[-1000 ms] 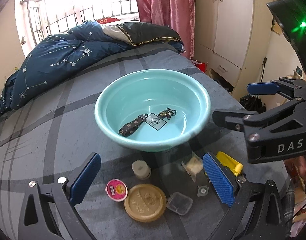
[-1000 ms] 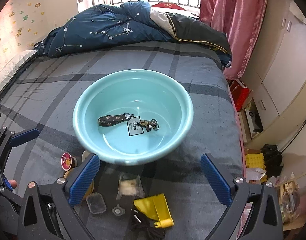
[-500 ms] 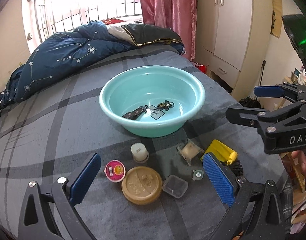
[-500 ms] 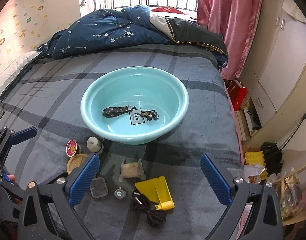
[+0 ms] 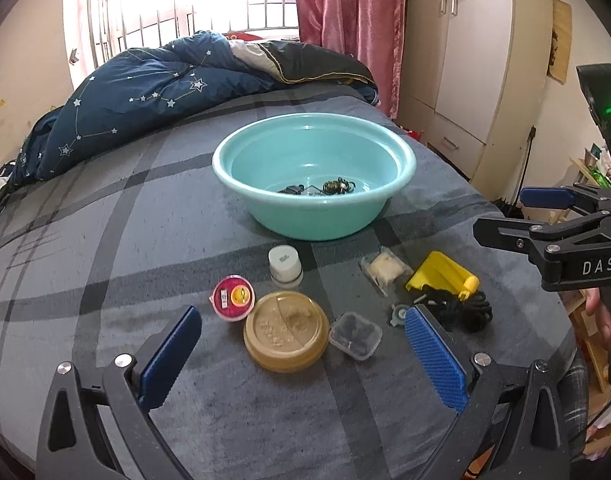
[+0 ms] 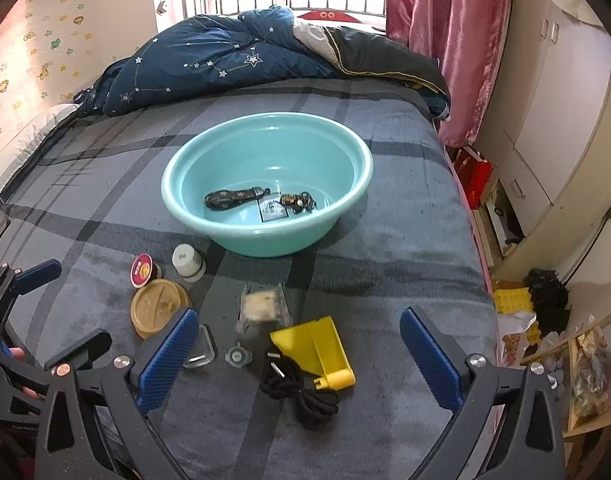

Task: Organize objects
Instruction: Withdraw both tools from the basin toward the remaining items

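A teal basin [image 5: 401, 160] [image 6: 173, 196] sits on the grey bed and holds a keychain strap [image 6: 229, 198] with a tag and charms. In front of it lie a white jar [image 5: 284, 263] [image 6: 187, 261], a pink cup [image 5: 233, 297] [image 6: 142, 270], a tan lid [image 5: 286, 330] [image 6: 157, 308], a clear box [image 5: 355, 334], a packet [image 5: 385, 269] [image 6: 261, 307], a yellow part [image 5: 443, 276] [image 6: 317, 344], a black cord [image 6: 301, 392] and a small cap [image 6: 238, 356]. My left gripper [image 5: 301, 354] is open above the lid. My right gripper [image 6: 299, 354] is open above the yellow part.
A dark blue star quilt [image 5: 153, 88] [image 6: 233, 60] is piled at the far end of the bed. A pink curtain [image 6: 437, 40] and white wardrobe [image 5: 477, 52] stand to the right. Clutter lies on the floor past the bed's right edge [image 6: 481, 264].
Both grippers have pulled back from the basin toward the near edge of the bed, so the small objects now lie between their fingers. Both stayed open.
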Motion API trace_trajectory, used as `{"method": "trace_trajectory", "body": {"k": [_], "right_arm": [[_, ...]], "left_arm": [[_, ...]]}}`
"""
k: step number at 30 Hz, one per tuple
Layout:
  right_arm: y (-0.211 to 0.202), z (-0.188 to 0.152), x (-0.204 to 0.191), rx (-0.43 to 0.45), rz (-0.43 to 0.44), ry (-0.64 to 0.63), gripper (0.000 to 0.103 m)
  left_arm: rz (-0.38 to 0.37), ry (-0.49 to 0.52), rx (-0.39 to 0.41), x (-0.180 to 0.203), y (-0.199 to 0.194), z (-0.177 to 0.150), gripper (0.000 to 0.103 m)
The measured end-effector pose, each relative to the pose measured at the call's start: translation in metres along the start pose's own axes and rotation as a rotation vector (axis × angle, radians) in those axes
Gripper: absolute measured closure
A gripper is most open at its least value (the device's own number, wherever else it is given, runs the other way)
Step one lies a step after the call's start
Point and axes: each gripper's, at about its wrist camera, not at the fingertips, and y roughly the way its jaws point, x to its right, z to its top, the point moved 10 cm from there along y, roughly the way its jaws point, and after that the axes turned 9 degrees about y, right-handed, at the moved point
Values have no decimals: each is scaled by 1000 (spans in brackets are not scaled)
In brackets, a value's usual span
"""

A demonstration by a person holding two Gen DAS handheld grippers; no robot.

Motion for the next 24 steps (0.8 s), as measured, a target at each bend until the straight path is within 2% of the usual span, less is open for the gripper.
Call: {"method": "trace_trajectory", "body": {"k": [7,17,24], "right_arm": [[7,-18,4,-13,-8,17,0],[10,-26,5,-30,-19,27,0],[19,-38,9,-73,-35,34,0]], "left_arm": [[19,-10,-2,-3,1,-14,0],[21,-12,-7,-1,4,-20,0],[24,-16,-21,-1,10,-28,0]]}}
